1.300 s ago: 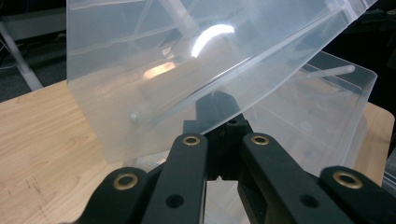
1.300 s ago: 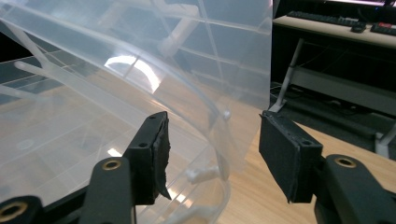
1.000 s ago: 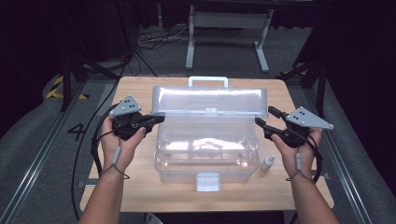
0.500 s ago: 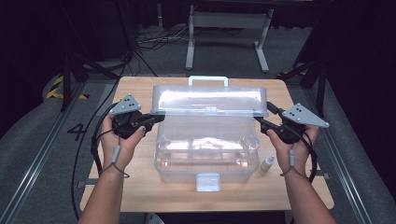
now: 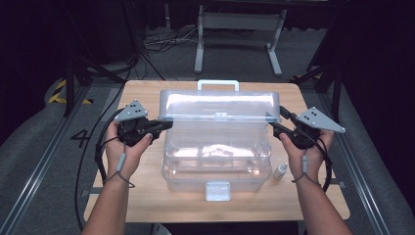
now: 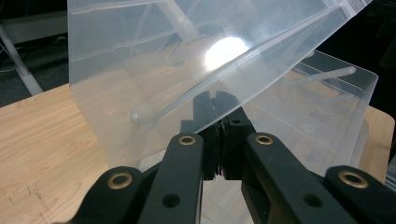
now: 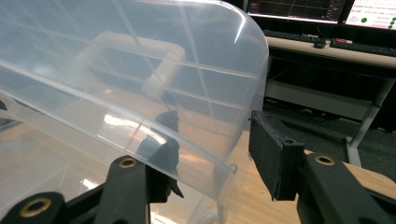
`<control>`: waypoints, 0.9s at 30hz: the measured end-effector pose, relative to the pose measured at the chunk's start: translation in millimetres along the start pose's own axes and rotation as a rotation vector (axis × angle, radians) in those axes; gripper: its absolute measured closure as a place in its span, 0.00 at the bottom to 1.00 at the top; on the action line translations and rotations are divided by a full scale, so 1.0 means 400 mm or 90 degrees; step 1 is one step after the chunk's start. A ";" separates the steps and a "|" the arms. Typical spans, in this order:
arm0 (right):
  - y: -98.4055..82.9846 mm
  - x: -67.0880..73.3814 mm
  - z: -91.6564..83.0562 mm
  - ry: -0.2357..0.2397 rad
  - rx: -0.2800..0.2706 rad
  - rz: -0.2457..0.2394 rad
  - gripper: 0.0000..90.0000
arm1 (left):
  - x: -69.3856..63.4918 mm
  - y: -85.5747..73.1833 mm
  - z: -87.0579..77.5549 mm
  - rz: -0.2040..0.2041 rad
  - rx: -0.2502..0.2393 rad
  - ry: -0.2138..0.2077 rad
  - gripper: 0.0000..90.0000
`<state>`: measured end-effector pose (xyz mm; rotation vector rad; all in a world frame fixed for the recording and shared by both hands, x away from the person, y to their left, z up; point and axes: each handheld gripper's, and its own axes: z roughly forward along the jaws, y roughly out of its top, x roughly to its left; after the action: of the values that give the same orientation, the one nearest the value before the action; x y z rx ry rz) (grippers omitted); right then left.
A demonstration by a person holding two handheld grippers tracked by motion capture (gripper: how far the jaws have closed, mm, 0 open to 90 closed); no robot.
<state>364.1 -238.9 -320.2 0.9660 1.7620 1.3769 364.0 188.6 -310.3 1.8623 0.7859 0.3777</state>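
Since the earlier picture, our right gripper (image 5: 280,128) has come in a little toward the right end of the lid (image 5: 220,105), and its jaws have just been closing, with the lid's corner between them. The box itself has not moved. It is a big clear plastic box (image 5: 218,161) in the middle of the wooden table (image 5: 147,200), with its lid tipped up partway and a white handle (image 5: 218,84) on the far side. Our left gripper (image 5: 166,124) is pressed together on the left edge of the lid; in the left gripper view the jaws meet tight on the thin clear rim (image 6: 219,119). In the right gripper view the right jaws are still spread, one pad inside the lid and one pad (image 7: 271,154) outside, and we see a gap, so they do not pinch yet. A small white bottle (image 5: 280,171) stands on the table just beside the box's right front corner. We think the lid is light, thin and a bit bendy, and the smooth plastic looks slippery. It could twist if we lift one end alone. So we think the best place to hold it is on the thick rim at both ends, same as now, and both hands should move together. The white latch (image 5: 218,190) hangs at the front.
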 end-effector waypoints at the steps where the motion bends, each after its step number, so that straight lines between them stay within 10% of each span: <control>1: -0.001 0.002 -0.002 -0.006 -0.002 -0.002 0.60 | 0.000 0.000 0.000 0.001 0.000 0.001 0.97; 27: 0.023 -0.009 0.000 -0.027 0.030 -0.039 0.74 | 0.005 -0.025 -0.057 -0.009 -0.010 0.005 0.83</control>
<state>367.1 -240.7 -310.8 0.9517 1.7849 1.2741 348.8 208.3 -310.2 1.8417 0.7988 0.3819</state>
